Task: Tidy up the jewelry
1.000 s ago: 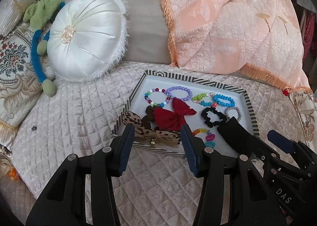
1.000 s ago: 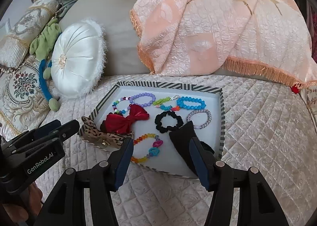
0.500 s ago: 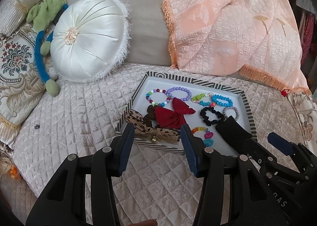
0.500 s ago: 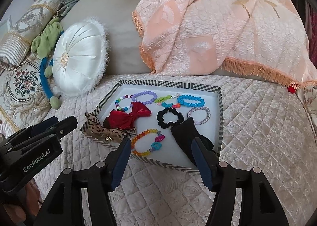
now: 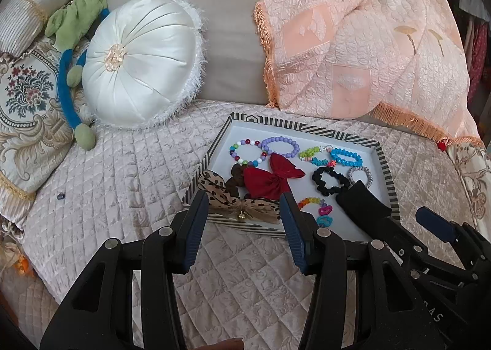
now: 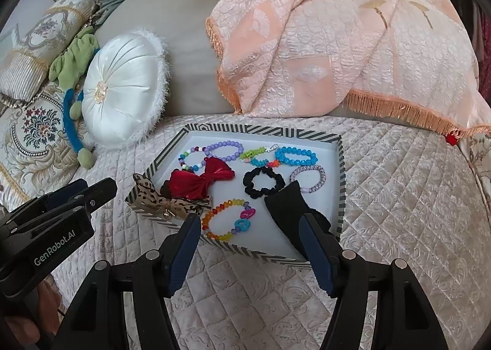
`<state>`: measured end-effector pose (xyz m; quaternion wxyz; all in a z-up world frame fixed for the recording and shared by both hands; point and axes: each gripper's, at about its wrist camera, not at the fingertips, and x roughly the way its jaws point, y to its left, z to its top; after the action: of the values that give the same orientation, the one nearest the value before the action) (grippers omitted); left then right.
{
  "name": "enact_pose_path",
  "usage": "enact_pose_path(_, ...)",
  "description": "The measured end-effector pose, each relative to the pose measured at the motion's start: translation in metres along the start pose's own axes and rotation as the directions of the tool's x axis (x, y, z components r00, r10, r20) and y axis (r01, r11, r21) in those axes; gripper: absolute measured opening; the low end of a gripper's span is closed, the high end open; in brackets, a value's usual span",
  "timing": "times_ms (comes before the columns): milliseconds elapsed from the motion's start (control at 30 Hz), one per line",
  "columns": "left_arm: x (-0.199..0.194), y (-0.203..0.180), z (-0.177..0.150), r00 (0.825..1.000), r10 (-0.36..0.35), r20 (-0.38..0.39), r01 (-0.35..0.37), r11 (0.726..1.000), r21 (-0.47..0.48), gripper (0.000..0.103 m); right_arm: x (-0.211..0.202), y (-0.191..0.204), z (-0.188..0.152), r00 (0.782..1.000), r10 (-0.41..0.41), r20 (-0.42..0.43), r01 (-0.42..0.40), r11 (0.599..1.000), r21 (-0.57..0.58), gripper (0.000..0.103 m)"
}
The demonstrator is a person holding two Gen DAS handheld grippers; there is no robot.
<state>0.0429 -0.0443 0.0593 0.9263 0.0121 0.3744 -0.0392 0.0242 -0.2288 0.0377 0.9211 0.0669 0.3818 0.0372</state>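
While the left gripper (image 5: 242,215) stays spread and empty, the right gripper's (image 6: 250,236) jaws have just been opening over the tray (image 6: 340,196).

My tray (image 6: 340,165) is white inside with a black-and-white striped rim. In it lie a red bow (image 6: 201,179), a leopard-print bow (image 6: 159,199), a black scrunchie (image 6: 264,182), purple beads (image 6: 224,149), blue beads (image 6: 294,156) and a rainbow bracelet (image 6: 225,221). The bedspread (image 6: 414,196) is pale quilted pink, the blanket (image 6: 307,43) peach with orange fringe, the round cushion (image 6: 122,98) white satin.
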Motion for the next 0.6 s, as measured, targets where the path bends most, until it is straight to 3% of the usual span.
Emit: enact_pose_path(600,0.0012,-0.0065,-0.0039,1.000,0.006,-0.003,-0.006,1.000,0.021,0.048,0.0035,-0.0002,-0.0054,1.000,0.007,-0.018,-0.008,1.000,-0.003,0.065)
